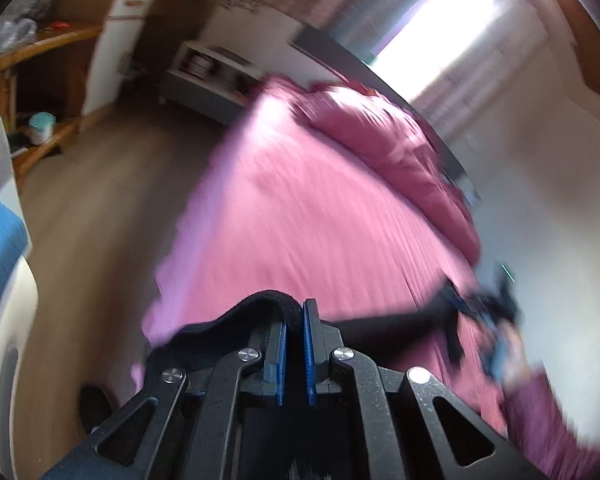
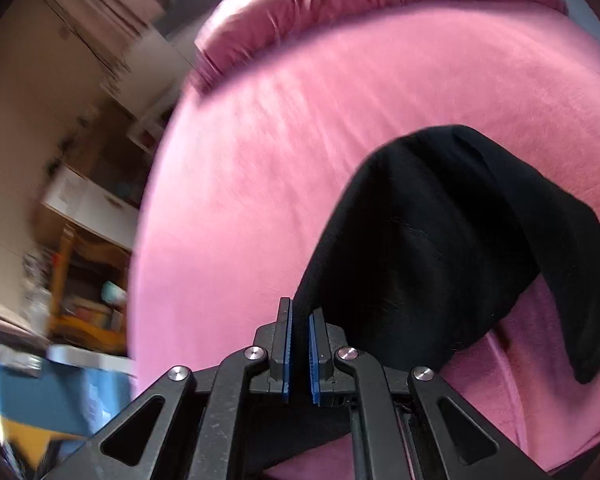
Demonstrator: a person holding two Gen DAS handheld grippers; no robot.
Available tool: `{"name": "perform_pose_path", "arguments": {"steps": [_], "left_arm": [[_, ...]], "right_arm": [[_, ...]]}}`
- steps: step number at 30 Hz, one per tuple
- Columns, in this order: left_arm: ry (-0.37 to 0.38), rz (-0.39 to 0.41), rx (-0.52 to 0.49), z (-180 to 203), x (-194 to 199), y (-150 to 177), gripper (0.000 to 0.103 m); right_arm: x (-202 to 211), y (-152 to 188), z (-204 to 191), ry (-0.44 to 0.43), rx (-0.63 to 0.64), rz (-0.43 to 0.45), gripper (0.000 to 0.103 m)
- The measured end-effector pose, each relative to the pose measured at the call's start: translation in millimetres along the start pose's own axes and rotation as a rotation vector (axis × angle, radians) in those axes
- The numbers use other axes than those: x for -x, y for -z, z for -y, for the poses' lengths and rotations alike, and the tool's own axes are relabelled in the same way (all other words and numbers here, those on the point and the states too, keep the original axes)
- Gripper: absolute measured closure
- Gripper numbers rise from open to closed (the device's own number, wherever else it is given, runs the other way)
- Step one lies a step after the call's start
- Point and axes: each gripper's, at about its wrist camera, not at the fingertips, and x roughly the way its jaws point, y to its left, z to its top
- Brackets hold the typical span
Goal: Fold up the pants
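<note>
The black pants (image 2: 432, 240) hang lifted above a pink bed (image 2: 260, 168). My right gripper (image 2: 299, 320) is shut on an edge of the pants, and the cloth spreads up and to the right from its blue pads. My left gripper (image 1: 295, 320) is shut on another black edge of the pants (image 1: 260, 308), which stretches right as a taut band toward the other gripper (image 1: 496, 312), seen blurred at the right of the left wrist view. Both views are motion-blurred.
The pink bed (image 1: 300, 208) has a bunched pink duvet (image 1: 380, 132) at its far end. A wooden floor (image 1: 112, 184), a wooden shelf (image 1: 40, 80) and a white low cabinet (image 1: 212, 68) lie to the left. A bright window (image 1: 440, 28) is behind.
</note>
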Motion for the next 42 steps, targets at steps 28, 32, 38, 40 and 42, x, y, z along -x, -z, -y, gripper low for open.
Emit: {"name": "perform_pose_path", "arguments": {"steps": [28, 32, 38, 40, 42], "left_arm": [[-0.086, -0.163, 0.279, -98.2, 28.4, 152.6, 0.095], [-0.057, -0.168, 0.437, -118.5, 27.4, 170.3, 0.083], [-0.006, -0.154, 0.607, -134.2, 30.1, 179.4, 0.067], [-0.019, -0.174, 0.600, -132.1, 26.1, 180.9, 0.067], [-0.058, -0.190, 0.579, -131.9, 22.8, 180.7, 0.070]], "right_arm": [[71.7, 294.6, 87.3, 0.006, 0.077, -0.193, 0.097], [61.3, 295.0, 90.6, 0.012, 0.053, -0.196, 0.097], [60.6, 295.8, 90.7, 0.016, 0.058, -0.190, 0.097], [65.8, 298.0, 92.7, 0.015, 0.061, -0.187, 0.097], [68.9, 296.4, 90.2, 0.019, 0.076, -0.181, 0.097]]}}
